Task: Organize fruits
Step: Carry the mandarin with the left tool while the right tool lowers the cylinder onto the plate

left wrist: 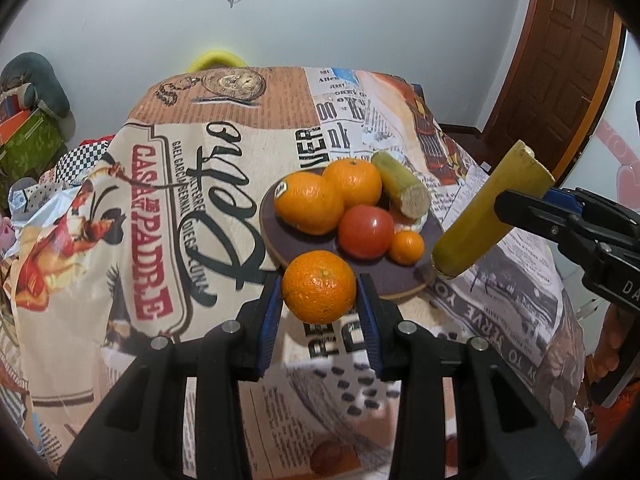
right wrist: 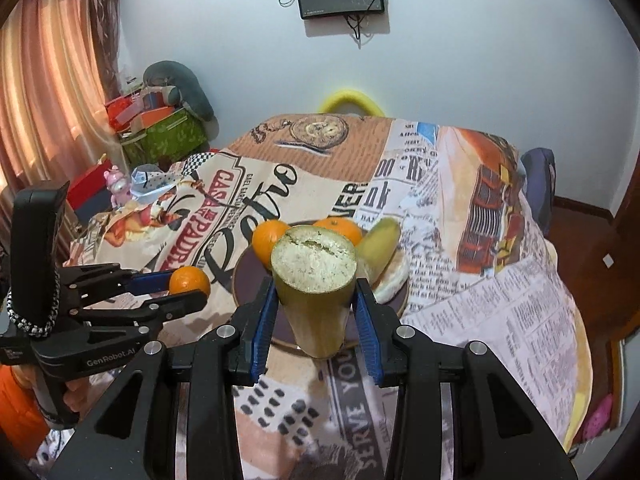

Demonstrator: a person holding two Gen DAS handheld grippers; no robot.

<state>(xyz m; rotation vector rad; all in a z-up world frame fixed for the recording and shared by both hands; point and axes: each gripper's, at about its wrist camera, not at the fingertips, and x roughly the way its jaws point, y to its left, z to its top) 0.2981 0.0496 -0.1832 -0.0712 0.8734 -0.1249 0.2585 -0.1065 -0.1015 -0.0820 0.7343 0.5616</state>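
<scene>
While the left gripper clamps a round orange mandarin at the near rim of the dark round plate, the right gripper pinches a yellow-green cut cane stalk, tilted, just right of it

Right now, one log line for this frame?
left tool: shut on round orange | right tool: shut on green sugarcane piece | dark round plate: five items

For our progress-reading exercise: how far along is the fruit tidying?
Done: two oranges, a tomato, a small orange and a cane piece sit on the plate. In hand: the left hand-held gripper grips an orange; the right hand-held gripper grips a cane piece. Left: setting both down.
</scene>
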